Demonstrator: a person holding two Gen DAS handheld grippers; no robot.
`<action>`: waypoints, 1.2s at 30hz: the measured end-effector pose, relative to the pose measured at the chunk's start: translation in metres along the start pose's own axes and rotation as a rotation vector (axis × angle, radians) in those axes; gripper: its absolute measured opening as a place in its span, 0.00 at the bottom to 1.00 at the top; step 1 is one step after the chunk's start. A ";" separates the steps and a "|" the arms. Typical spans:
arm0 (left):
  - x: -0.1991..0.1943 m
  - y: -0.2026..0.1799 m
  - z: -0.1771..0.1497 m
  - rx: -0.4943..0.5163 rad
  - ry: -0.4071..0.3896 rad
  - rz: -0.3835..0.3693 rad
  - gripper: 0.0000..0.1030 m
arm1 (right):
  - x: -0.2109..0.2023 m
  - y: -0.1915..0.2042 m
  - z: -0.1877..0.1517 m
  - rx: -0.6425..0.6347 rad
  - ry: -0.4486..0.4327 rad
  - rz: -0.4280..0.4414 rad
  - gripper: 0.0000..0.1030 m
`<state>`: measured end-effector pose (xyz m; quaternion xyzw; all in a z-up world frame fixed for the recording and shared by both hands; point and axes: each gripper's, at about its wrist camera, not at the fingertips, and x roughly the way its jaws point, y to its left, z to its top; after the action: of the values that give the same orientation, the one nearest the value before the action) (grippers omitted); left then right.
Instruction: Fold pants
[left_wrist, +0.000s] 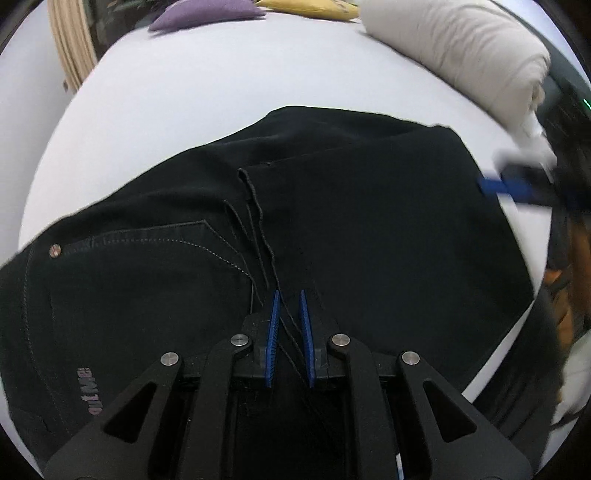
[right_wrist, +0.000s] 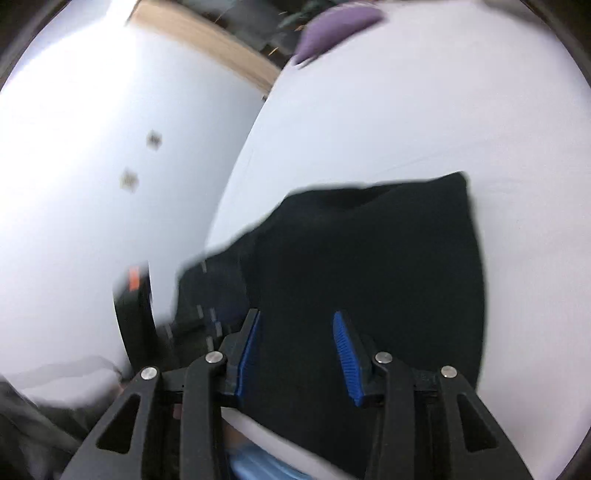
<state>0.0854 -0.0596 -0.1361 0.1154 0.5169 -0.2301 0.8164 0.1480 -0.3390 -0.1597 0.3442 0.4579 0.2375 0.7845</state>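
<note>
The pants (left_wrist: 295, 229) lay on the bed (left_wrist: 207, 96), spread ahead of and beneath the left claw (left_wrist: 290, 314), whose jaws stood narrowly apart over frayed hem threads, gripping nothing I could make out. The right claw (right_wrist: 295, 332) hung wide apart over the far folded end, blurred, so the left looked nearer the hem.

surface: white bed (left_wrist: 192, 96) | on it: black pants (left_wrist: 369, 229), purple cushion (left_wrist: 207, 13), rolled blanket (left_wrist: 461, 48)
</note>
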 end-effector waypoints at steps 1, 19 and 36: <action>0.001 -0.004 0.000 0.013 0.004 0.012 0.11 | 0.006 -0.017 0.014 0.038 -0.004 0.021 0.43; 0.007 0.007 -0.009 0.018 -0.001 0.031 0.11 | 0.019 -0.014 -0.085 0.081 0.186 0.085 0.27; -0.015 0.035 -0.027 -0.058 -0.021 -0.035 0.12 | 0.027 0.030 -0.042 0.050 0.101 0.070 0.55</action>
<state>0.0765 -0.0136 -0.1357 0.0803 0.5165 -0.2305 0.8207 0.1221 -0.2874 -0.1663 0.3671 0.4904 0.2704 0.7427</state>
